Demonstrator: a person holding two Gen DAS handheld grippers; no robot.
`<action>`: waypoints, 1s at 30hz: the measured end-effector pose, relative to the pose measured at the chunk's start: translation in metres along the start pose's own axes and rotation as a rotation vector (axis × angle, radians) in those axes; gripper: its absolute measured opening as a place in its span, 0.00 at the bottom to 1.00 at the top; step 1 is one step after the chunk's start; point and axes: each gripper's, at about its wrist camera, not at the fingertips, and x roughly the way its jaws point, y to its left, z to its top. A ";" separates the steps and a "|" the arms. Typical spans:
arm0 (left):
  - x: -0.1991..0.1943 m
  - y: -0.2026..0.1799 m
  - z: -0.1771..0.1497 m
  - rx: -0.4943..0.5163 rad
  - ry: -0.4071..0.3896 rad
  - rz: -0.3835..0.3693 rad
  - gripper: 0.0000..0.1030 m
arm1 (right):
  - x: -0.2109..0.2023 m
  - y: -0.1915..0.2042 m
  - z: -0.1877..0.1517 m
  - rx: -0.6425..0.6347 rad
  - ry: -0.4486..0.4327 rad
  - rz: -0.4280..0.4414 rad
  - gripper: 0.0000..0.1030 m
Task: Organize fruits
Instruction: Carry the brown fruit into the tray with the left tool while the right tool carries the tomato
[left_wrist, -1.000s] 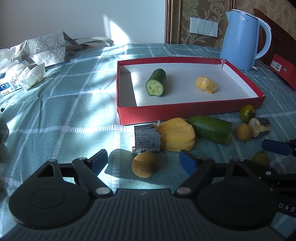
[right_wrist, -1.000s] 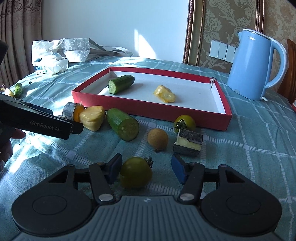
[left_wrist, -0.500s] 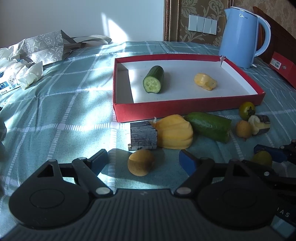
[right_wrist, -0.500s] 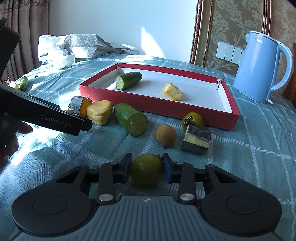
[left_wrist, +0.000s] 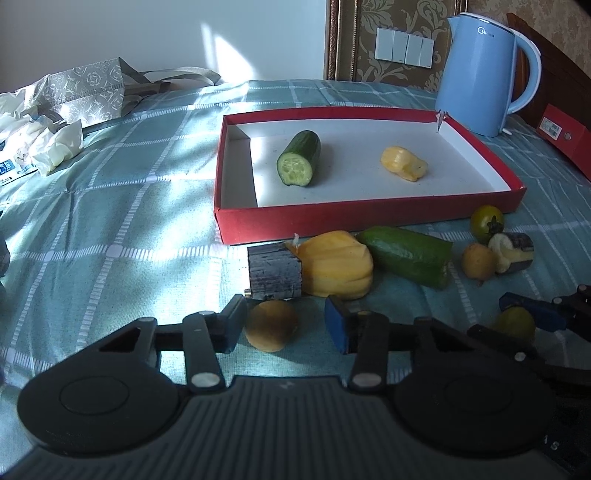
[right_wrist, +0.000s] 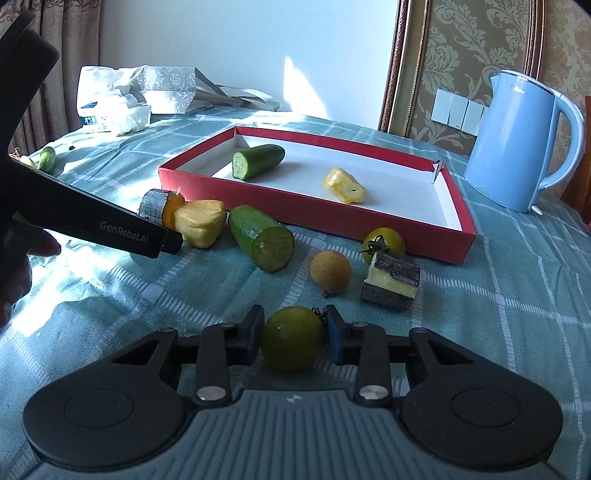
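Green tomato (right_wrist: 293, 338) clamped in R gripper (right_wrist: 294, 334); L gripper (left_wrist: 286, 325) closing round longan (left_wrist: 271, 325).

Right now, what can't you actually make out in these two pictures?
- Left wrist view: the right hand-held gripper is cut off by the right edge; its green tomato is half hidden behind its fingers.
- Right wrist view: the left hand-held gripper's tips are hidden behind its own black body.
- Both views: the kettle logo is too small to read.
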 end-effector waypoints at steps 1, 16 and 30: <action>0.000 0.001 0.000 -0.003 0.002 0.001 0.38 | 0.000 0.000 0.000 -0.002 -0.001 -0.002 0.33; -0.010 -0.002 -0.006 -0.033 0.010 0.055 0.24 | 0.000 -0.002 -0.001 -0.006 -0.005 0.002 0.33; -0.016 0.002 -0.007 -0.053 0.022 0.050 0.24 | -0.007 -0.002 -0.002 -0.004 -0.011 0.003 0.33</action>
